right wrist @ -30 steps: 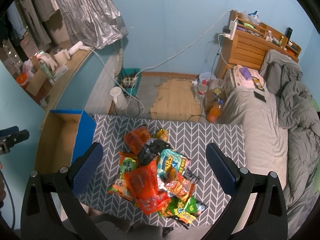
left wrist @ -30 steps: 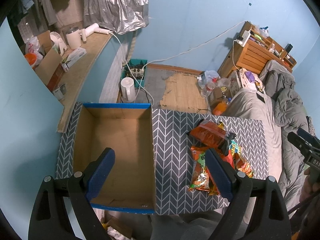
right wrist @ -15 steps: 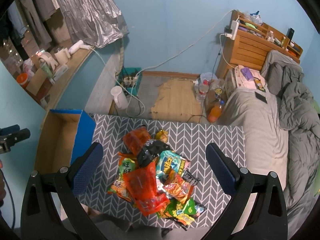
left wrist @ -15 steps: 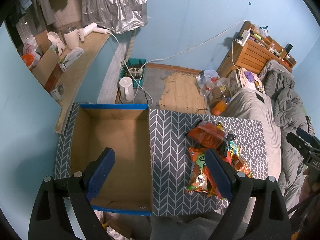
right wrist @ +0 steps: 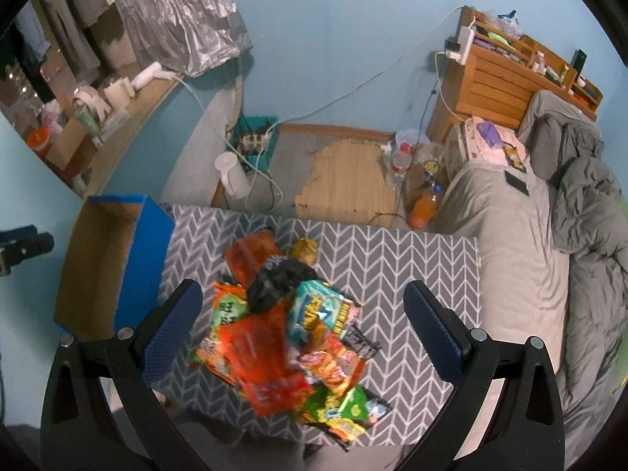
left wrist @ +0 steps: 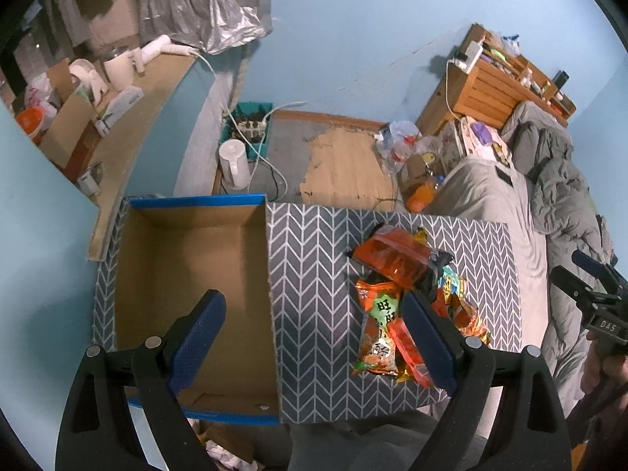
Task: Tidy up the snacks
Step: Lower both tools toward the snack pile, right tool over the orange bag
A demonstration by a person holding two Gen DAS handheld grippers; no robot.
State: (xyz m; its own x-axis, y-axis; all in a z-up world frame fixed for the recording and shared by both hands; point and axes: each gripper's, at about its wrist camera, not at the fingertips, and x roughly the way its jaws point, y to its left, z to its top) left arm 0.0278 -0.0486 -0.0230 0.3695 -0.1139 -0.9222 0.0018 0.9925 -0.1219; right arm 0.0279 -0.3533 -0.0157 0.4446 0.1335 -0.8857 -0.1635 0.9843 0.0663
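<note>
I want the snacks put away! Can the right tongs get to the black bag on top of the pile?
Probably yes. The right tongs are open above the snack pile, and the black bag lies on top with nothing covering it.

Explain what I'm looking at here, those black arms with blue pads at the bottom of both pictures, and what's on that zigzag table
Those are hand-held grippers, one in each of a person's hands, each carrying a fisheye camera looking along its fingers. One picture is from the left gripper, above an empty cardboard box. The other is from the right gripper, above a pile of snack packets. Box and pile sit on the patterned table. Both grippers are open and hold nothing.
</note>
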